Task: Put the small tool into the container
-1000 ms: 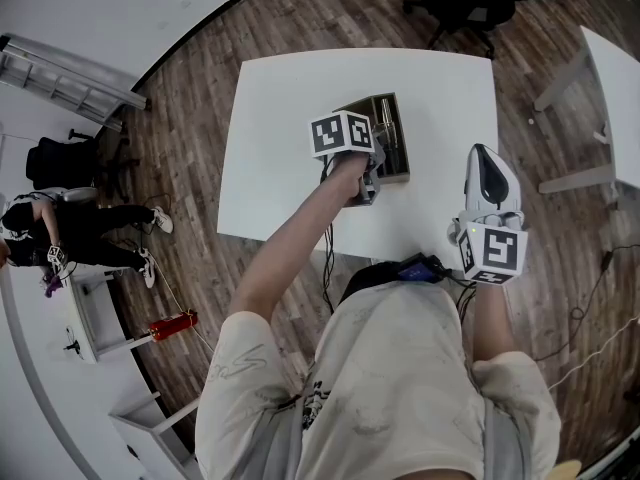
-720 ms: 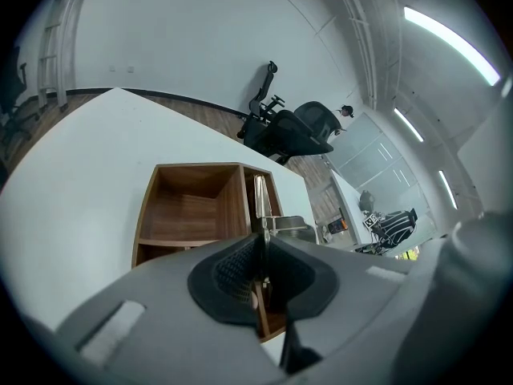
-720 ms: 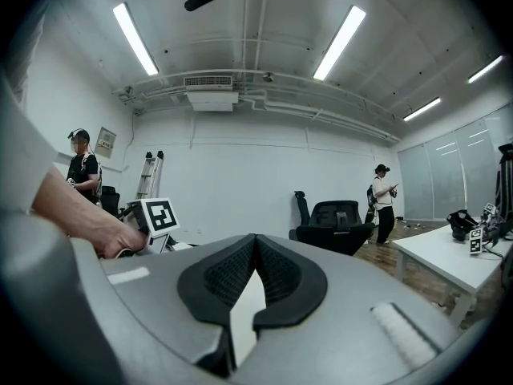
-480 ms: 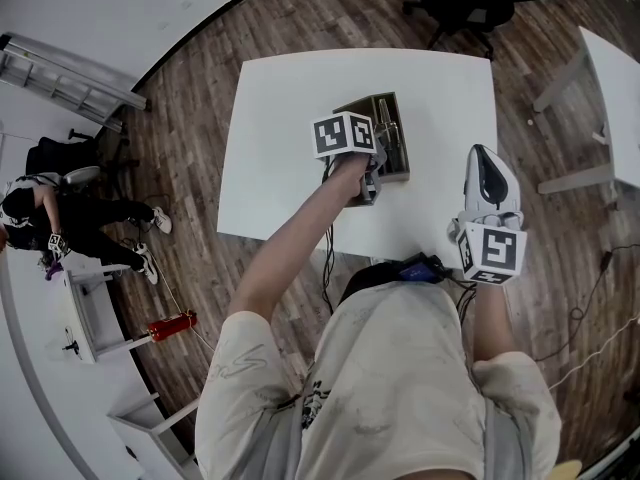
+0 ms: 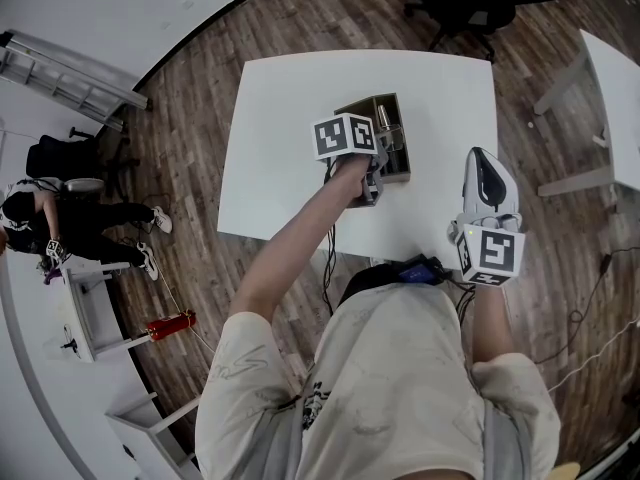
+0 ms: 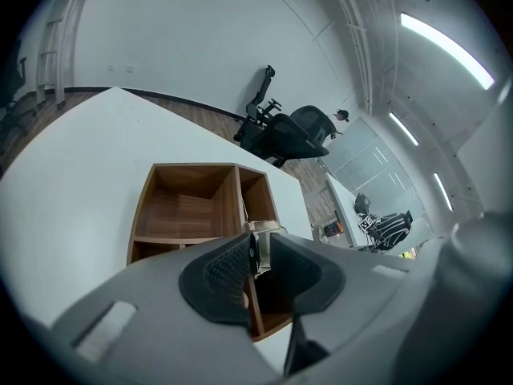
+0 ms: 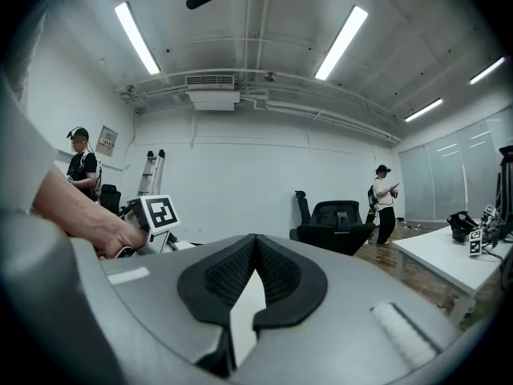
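The left gripper (image 6: pixel 258 255) is clenched on the small tool (image 6: pixel 259 230), a thin metal piece pinched upright between its pads. The tool sits just above the wooden container (image 6: pixel 188 207), over the divider between the wide left compartment and the narrower one to its right, close to the container's near rim. That wide compartment lies open and bare. On the white table (image 5: pixel 280 148), bare surface runs left of the container (image 5: pixel 395 165) to the table edge. The right gripper (image 7: pixel 255 251) has its jaws closed on nothing, right of the container, near the table's right edge.
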Available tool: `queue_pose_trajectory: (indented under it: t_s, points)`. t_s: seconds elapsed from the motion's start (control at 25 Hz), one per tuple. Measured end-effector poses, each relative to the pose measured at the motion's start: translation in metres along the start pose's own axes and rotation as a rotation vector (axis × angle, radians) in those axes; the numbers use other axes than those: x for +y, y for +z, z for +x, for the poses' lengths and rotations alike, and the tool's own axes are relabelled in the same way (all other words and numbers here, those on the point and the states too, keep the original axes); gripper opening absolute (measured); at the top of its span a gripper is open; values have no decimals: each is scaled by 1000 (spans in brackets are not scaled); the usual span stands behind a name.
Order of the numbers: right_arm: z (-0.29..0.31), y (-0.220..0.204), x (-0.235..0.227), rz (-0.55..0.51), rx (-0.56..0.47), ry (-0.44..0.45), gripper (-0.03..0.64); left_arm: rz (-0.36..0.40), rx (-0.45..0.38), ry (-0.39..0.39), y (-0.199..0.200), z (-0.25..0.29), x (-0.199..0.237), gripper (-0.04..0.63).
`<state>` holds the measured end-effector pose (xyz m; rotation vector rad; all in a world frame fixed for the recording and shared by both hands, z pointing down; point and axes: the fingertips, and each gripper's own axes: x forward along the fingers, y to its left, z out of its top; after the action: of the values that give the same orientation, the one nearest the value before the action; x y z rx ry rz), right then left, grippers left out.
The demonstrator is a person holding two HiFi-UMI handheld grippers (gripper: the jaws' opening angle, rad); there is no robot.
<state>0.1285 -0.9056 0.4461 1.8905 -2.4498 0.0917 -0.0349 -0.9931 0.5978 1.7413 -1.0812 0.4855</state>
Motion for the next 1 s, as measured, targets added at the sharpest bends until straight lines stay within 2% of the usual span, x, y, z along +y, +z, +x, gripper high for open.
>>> queue_pose_trajectory:
  t_s: [0.36,0.68,1.0]
  points:
    - [1,1,1,-4,-1,4,5,10,-8,22,0,-3,4,91]
    - [0,8,3,-10,-3,11,5,54,-24,62,6,-16,2,74]
    - [0,13,14,-28,-9,19,5,114,-80,89,14,-39,4,18]
